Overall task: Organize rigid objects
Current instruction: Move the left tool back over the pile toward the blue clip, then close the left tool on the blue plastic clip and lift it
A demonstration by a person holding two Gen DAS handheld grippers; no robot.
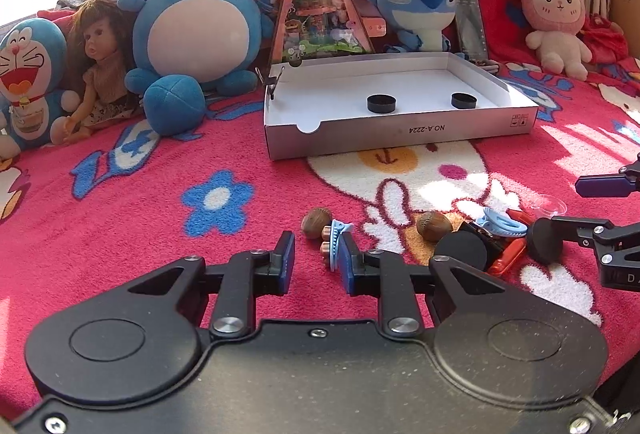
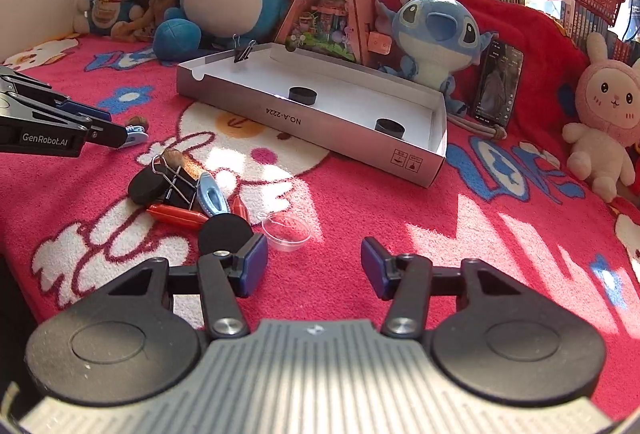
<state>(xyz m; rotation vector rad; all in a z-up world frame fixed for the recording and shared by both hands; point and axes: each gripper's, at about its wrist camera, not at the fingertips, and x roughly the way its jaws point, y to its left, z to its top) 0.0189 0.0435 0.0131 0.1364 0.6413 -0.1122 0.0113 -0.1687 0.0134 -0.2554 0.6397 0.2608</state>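
The left gripper (image 1: 315, 254) has its jaws set narrow. A light blue hair clip (image 1: 335, 244) lies between them against the right-hand pad, and a strip of pink blanket (image 1: 160, 234) shows between the clip and the other pad, so it is not pinched. The clip's long axis runs roughly along the fingers, pointing away from the camera. A brown nut (image 1: 316, 222) sits just beyond it.

The right gripper (image 2: 314, 262) has its jaws about half open with only blanket between them. A black disc (image 2: 224, 232) lies just past its left finger, touching a small clear plastic cup (image 2: 286, 232), which looks empty.

The other loose objects are heaped on the blanket between the two grippers. There is a red crayon-shaped piece (image 2: 176, 215) lying crosswise, a second blue hair clip (image 2: 212, 197), a black binder clip (image 2: 176, 181) leaning on another black disc (image 2: 146, 185), and a second nut (image 1: 434, 226).

Farther back, well apart from the heap, is a shallow white cardboard box (image 1: 400, 137). It holds two black discs (image 1: 381, 103), set apart from each other and lying flat. A binder clip (image 2: 244, 51) is clipped to its far left corner.

Behind the box stand a triangular miniature house (image 1: 320, 13), a phone (image 2: 498, 89), plush toys (image 1: 192, 33) and a doll (image 1: 100, 49).
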